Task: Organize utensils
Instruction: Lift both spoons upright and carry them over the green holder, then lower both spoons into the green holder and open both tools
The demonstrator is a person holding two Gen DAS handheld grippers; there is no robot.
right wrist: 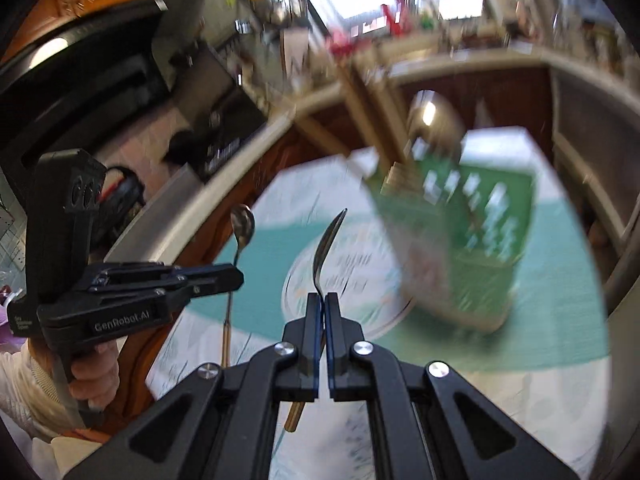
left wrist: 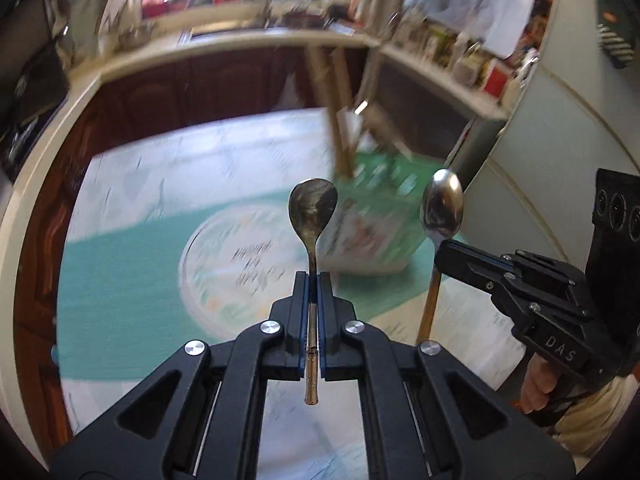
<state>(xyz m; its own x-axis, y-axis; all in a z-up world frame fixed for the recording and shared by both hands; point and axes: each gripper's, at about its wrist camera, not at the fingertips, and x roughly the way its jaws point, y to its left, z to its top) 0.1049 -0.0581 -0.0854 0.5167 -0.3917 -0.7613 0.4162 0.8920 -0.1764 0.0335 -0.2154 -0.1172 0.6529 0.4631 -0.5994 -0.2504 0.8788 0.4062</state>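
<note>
Left gripper [left wrist: 313, 280] pinches a spoon [left wrist: 313, 208] by the handle, bowl up | right gripper [right wrist: 322, 300] clamps a second spoon [right wrist: 328, 240] likewise | both aloft near the green holder [right wrist: 476, 232], likely poised for handle-first dropping | table [left wrist: 132, 264] below.

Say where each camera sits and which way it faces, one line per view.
Left wrist: rides the left gripper, looking along its fingers past its spoon at the table; right gripper and hand at right.
Right wrist: rides the right gripper, same direction; left gripper at left.
Shared: both spoons, the green utensil holder.
</note>
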